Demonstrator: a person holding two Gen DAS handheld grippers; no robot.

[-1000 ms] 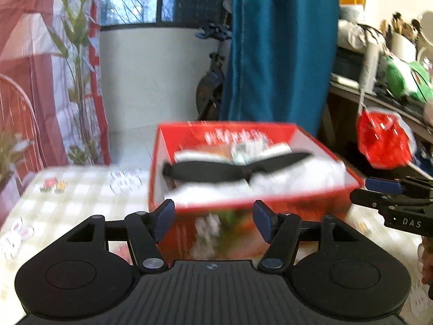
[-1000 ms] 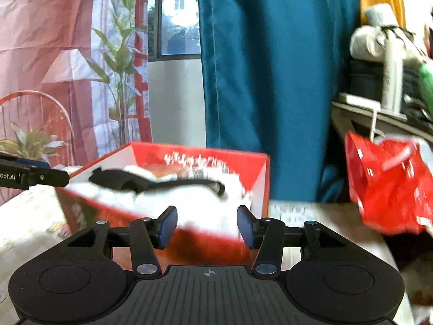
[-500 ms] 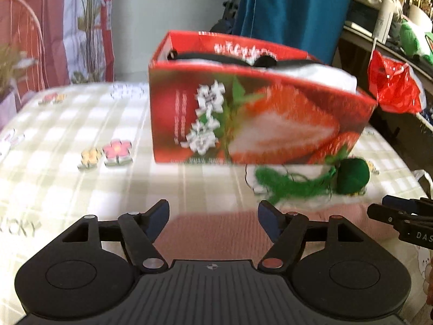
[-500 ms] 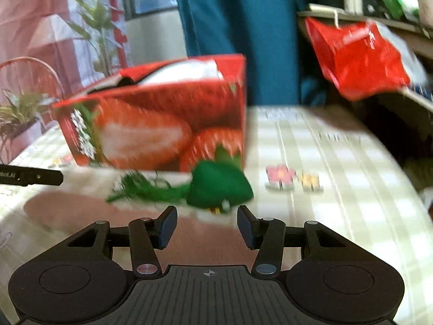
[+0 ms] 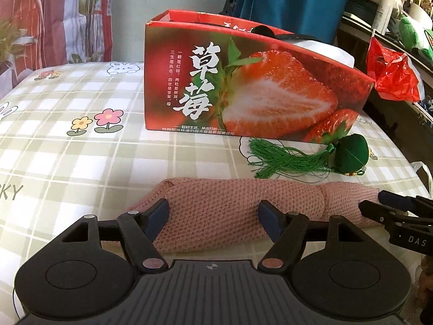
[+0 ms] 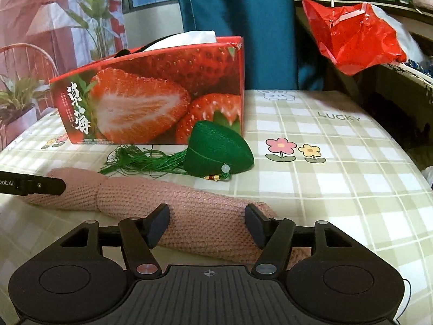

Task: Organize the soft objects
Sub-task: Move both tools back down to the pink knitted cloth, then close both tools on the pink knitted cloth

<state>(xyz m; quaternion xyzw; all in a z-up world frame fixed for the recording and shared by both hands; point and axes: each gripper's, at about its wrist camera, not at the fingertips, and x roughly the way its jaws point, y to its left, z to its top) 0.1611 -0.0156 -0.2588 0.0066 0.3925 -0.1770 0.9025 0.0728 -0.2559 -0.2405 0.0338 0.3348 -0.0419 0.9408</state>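
A pink knitted roll [image 5: 238,203] [image 6: 173,205] lies across the checked tablecloth, close in front of both grippers. My left gripper [image 5: 213,216] stands open over its left part, pads apart from the knit. My right gripper [image 6: 207,223] is over its right end with jaws opening; the roll lies between the fingers, not pressed. Behind the roll lies a green sachet with a tassel [image 5: 349,154] [image 6: 216,149]. Further back stands a red strawberry box [image 5: 243,81] [image 6: 151,92] holding white soft things and a black strap. The right gripper's fingertips [image 5: 389,205] show at the left view's right edge.
A red plastic bag [image 5: 395,75] [image 6: 354,40] hangs from a cluttered shelf at the right. A blue curtain [image 6: 238,8] hangs behind the table, with plants and a chair at the left. The tablecloth [image 5: 67,140] carries flower prints.
Both grippers have dropped from box-top height to the tabletop. The pink roll and green sachet came into view. The right gripper's jaws have widened; the left's widened slightly.
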